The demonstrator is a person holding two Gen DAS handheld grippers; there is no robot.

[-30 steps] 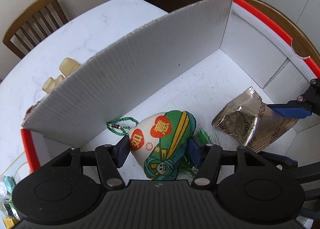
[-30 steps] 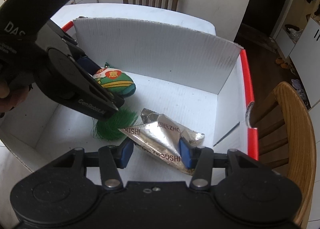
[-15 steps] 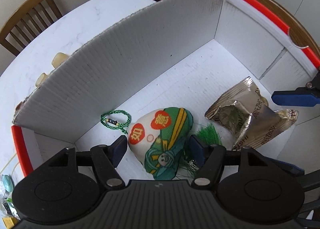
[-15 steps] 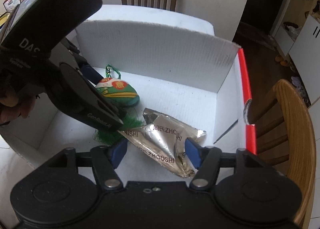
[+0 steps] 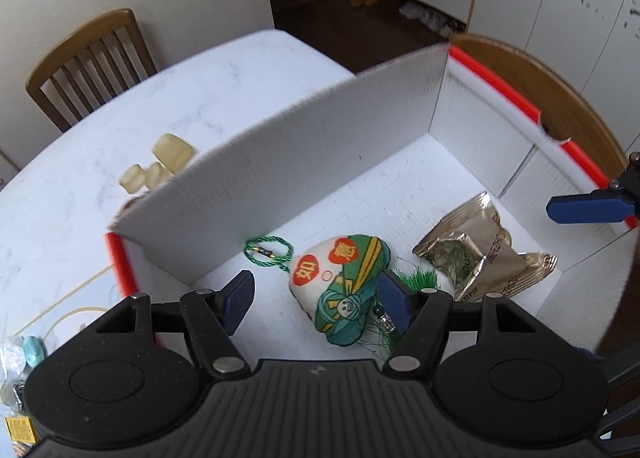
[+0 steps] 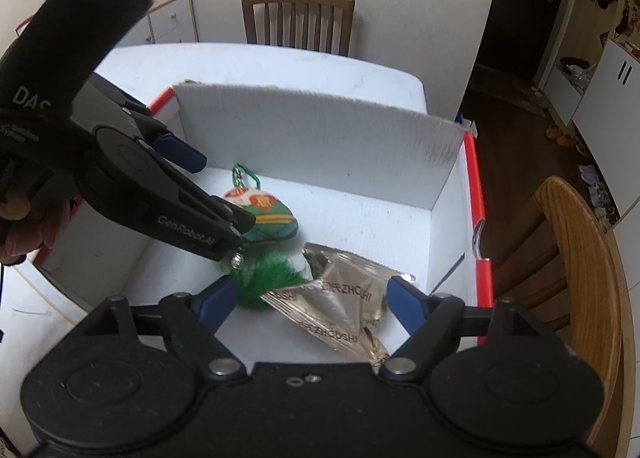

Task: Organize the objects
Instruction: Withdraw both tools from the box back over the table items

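Cardboard box, white with red rims, fills your view. Inside it lie a foil packet at five o'clock and an embroidered pouch at seven. Your left gripper hangs open above the pouch; your right gripper has just been opening, its jaws clear of the packet.

1. The box is open on top; its tall flap walls off the far side.
2. A pouch and packet crowd the near floor.
3. The far floor lies bare.
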